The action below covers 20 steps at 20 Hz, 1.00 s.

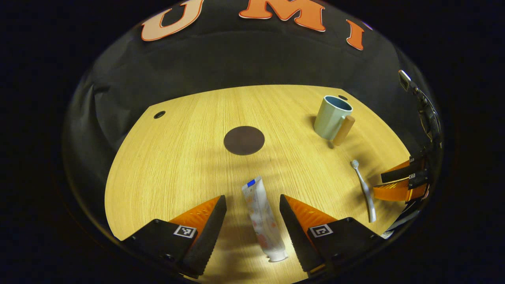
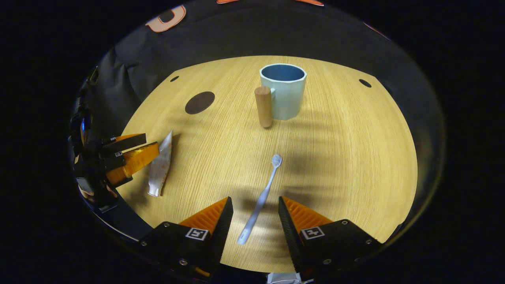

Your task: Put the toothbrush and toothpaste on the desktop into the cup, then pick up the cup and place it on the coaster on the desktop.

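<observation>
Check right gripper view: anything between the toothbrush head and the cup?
Nothing. In the right gripper view, only bare desktop lies between the toothbrush head and the cup. The cup's wooden handle stands slightly to the left of that line.

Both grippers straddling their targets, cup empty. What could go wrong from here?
1. The toothbrush is thin and flat on the desktop; the right gripper may close over it.
2. The toothpaste lies slanted between the open left gripper fingers and could twist.
3. The cup could tip during insertion.
</observation>
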Motion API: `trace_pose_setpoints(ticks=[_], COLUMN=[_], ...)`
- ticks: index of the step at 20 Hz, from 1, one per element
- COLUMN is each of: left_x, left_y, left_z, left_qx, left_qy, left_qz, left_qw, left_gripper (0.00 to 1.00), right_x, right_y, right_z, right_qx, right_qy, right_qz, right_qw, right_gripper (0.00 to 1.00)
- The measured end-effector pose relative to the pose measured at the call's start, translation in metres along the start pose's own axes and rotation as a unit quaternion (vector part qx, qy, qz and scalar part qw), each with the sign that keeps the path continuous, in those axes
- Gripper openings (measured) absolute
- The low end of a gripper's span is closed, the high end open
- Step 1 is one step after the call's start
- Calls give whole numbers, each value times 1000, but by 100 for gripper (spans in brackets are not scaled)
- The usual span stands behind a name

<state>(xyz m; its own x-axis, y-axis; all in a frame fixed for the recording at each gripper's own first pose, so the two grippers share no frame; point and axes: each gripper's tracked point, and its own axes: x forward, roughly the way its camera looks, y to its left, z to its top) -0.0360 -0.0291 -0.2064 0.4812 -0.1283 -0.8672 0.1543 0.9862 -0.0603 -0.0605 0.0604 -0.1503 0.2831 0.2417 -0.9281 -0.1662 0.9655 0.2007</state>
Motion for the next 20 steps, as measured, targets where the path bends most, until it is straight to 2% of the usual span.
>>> trace_pose_setpoints(ticks=[2,5,7,8,11,12,13,14,16,19,20], left_x=[10,19,22,23,27,26,29,32,41,58,62], left_y=[0,-8,-15,-17,-30,-32,-31,-31,-29,-29,-28], left_z=[-11,-29,-30,-29,-31,-25,-19,-10,7,43,56], left_qx=[-15,-37,-54,-59,-74,-76,-76,-81,-87,-96,-98], left_qy=[24,66,76,84,130,141,143,142,140,129,128], left_qz=[4,-9,-16,-13,-16,-14,-8,-7,-5,-15,-19], left_qw=[1000,997,995,995,989,987,987,987,986,987,987], left_gripper=[79,63,59,48,51,48,42,31,24,20,18], right_x=[7,9,10,10,15,20,25,29,28,31,33], right_y=[-4,-1,7,8,4,3,8,9,4,-4,-5], right_z=[-2,-6,-15,-16,-18,-21,-24,-27,-22,-15,-13], right_qx=[9,20,35,35,26,21,17,13,9,18,22], right_qy=[10,28,51,56,67,74,83,93,84,80,79], right_qz=[-10,-10,2,5,-7,-12,-16,-21,-35,-43,-39], right_qw=[1000,999,998,998,997,997,996,995,996,996,996], right_gripper=[65,59,58,57,57,57,50,52,45,23,19])
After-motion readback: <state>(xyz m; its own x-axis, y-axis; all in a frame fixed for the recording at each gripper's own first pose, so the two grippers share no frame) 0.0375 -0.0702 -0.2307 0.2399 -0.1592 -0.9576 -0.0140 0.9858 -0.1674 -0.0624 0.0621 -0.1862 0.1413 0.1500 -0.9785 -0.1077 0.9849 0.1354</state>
